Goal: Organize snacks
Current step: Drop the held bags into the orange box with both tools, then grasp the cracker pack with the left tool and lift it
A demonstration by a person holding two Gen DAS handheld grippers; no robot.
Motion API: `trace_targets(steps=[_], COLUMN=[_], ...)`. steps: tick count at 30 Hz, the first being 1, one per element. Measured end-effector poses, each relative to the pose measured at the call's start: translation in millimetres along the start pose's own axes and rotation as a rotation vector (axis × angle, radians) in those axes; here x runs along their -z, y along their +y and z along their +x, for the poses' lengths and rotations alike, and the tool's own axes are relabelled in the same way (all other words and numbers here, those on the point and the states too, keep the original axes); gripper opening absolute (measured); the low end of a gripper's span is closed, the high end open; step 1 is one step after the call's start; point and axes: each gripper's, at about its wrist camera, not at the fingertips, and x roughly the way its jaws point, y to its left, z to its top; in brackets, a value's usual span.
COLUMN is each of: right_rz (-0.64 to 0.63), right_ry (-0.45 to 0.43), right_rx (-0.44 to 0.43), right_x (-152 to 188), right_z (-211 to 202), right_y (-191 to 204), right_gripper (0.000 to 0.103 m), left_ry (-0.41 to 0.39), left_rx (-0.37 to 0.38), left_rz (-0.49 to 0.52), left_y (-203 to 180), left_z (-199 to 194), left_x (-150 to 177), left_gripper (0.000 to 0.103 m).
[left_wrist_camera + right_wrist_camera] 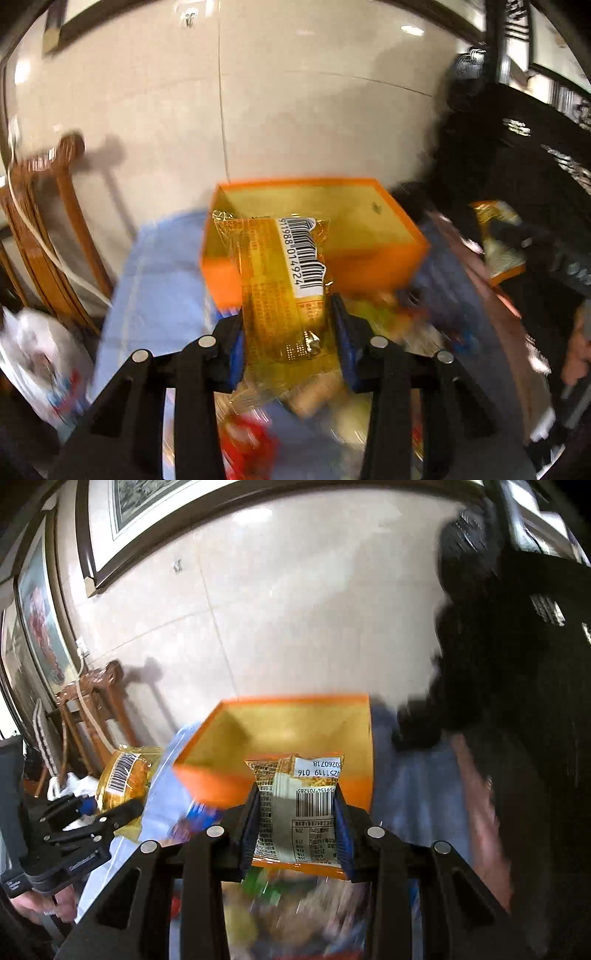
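WALL: glossy cream tiled wall (280,602) with thin grout lines, glare spots | ART: dark-framed picture (155,513) high up, second framed picture (44,627) at left | FURNITURE: carved reddish-brown wooden chair (48,206) against wall | WORKTOP: pale blue cloth-covered worktop (159,280) | RIGHT: dark, blurred

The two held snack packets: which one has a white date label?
The packet in the right gripper, beige and orange. The left gripper holds a clear golden-yellow one.

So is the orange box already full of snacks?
No, the orange box looks bare inside, while the right gripper holds its packet in front of it.
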Motion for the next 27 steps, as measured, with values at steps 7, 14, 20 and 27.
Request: trace_targets(steps=[7, 14, 20, 27], right_rz=[-0.001, -0.019, 0.068, 0.194], right_ry=[0.013, -0.006, 0.152, 0.372], right_rx=[0.019, 0.098, 0.088, 0.108], right_x=[-83, -85, 6, 111], right_z=[73, 116, 102, 118], right_y=[-23, -40, -58, -55], right_gripper=[0.036, 0.099, 0.099, 0.099], left_ry=[0.025, 0.008, 0.02, 0.135], left_rx=[-0.061, -0.127, -0.026, 0.118], left_rz=[0.015, 0.051, 0.207, 0.297], left_y=[20, 18, -16, -38], left_z=[77, 101, 78, 98], left_x=[-65, -59, 27, 111], left_gripper=[0.039, 0.099, 0.099, 0.099])
